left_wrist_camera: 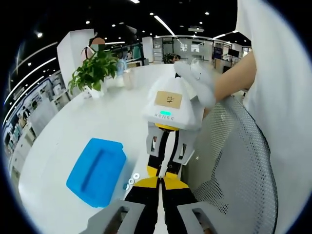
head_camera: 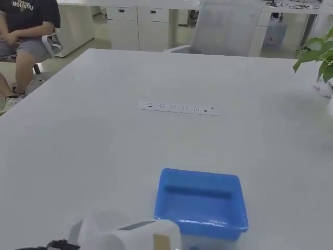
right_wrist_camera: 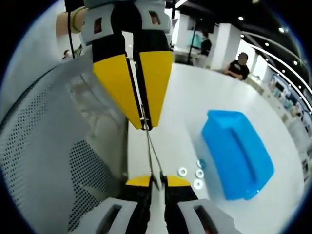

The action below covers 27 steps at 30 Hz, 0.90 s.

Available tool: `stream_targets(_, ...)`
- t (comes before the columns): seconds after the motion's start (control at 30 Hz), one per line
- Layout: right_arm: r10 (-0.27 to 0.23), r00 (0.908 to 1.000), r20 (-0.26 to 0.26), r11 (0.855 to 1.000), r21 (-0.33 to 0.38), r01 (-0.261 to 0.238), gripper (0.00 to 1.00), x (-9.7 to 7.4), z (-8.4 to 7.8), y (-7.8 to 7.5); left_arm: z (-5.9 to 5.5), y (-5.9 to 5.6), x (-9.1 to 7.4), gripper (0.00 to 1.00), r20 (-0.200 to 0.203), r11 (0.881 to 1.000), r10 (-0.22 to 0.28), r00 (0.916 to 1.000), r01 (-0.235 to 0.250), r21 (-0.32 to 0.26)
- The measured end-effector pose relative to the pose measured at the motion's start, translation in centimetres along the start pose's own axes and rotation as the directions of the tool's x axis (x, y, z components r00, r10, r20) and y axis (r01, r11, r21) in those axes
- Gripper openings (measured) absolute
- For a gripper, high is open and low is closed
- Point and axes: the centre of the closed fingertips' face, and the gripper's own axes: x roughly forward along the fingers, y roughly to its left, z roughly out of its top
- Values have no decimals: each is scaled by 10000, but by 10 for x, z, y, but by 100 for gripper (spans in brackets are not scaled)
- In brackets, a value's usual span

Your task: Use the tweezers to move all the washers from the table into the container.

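Observation:
The thin metal tweezers (right_wrist_camera: 151, 153) span the short gap between my two grippers, which face each other tip to tip. My right gripper (right_wrist_camera: 157, 181) is shut on one end and my left gripper (right_wrist_camera: 145, 126) is shut on the other. In the left gripper view, my left gripper (left_wrist_camera: 162, 180) meets the right gripper (left_wrist_camera: 162, 170) just above the table's near edge. Three silver washers (right_wrist_camera: 194, 176) lie on the white table (head_camera: 104, 135) beside the blue container (right_wrist_camera: 239, 153), also seen as washers (left_wrist_camera: 131, 181) next to the container (left_wrist_camera: 97, 170). The container (head_camera: 200, 203) looks empty.
A gripper's white housing (head_camera: 135, 234) pokes in at the bottom of the head view. A mesh chair back (left_wrist_camera: 234, 161) stands close behind the grippers. A power strip (head_camera: 179, 108) sits mid-table, a plant (head_camera: 317, 54) at the right edge, and a seated person (head_camera: 26, 36) far left.

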Motion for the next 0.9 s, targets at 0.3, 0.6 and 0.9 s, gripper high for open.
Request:
stream_targets(0.3, -24, 9998, 181, 10000, 71, 23, 6, 2, 1, 0, -1, 0, 0, 0, -19, 10000, 22, 10000, -22, -83)
stream_targets(0.6, 48, 9992, 409, 10000, 64, -51, 8, 2, 4, 1, -10, -4, -6, 0, -338, 10000, 69, 9994, -70, -17)
stream_targets(0.9, -30, 9987, 503, 9999, 158, 22, 8, -2, 4, -1, -3, -2, -1, 0, -537, 9991, 131, 9985, -109, 399)
